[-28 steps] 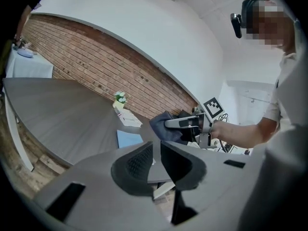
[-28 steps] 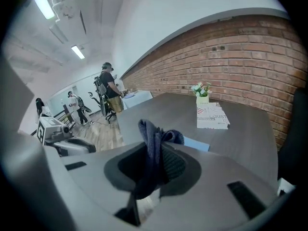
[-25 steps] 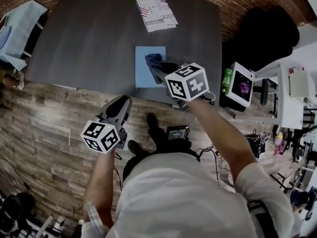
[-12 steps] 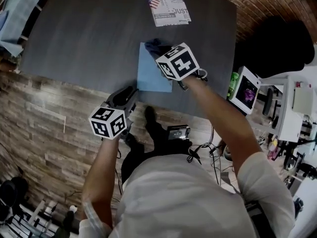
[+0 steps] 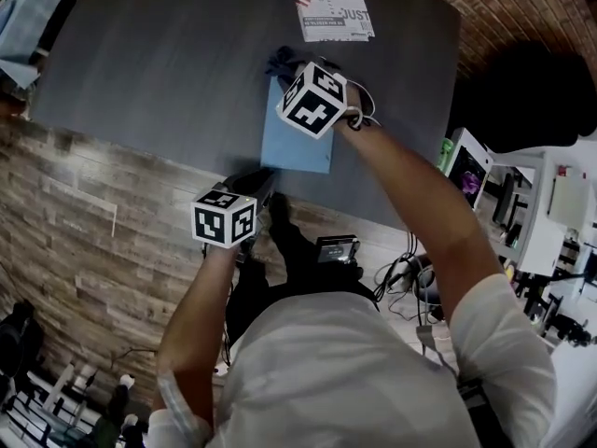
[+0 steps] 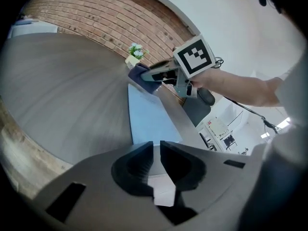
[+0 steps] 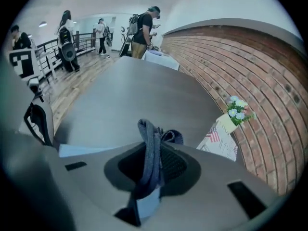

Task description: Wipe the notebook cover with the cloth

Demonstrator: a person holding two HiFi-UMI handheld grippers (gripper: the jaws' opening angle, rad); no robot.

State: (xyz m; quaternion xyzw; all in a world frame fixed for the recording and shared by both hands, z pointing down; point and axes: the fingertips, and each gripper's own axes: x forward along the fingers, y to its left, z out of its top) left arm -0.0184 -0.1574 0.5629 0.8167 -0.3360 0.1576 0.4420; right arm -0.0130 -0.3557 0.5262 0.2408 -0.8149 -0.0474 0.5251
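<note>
A light blue notebook (image 5: 297, 147) lies flat near the front edge of the dark table (image 5: 140, 73). My right gripper (image 5: 285, 71) is over the notebook's far end, shut on a dark blue cloth (image 5: 279, 63) that bunches out past its jaws. The right gripper view shows the cloth (image 7: 149, 134) pinched upright between the jaws and a strip of the notebook (image 7: 77, 150) below. My left gripper (image 5: 261, 181) hovers at the table's front edge, just short of the notebook (image 6: 147, 117). Its jaws are closing to a narrow slit with nothing between them.
A magazine with a flag print (image 5: 331, 6) lies at the table's far side, beside a small pot of flowers (image 7: 234, 114). White equipment and cables (image 5: 466, 171) stand on the floor to the right. Several people stand far off (image 7: 144, 28).
My right gripper has carried the cloth from the notebook's middle to its far end. The left gripper has come up closer to the table's front edge.
</note>
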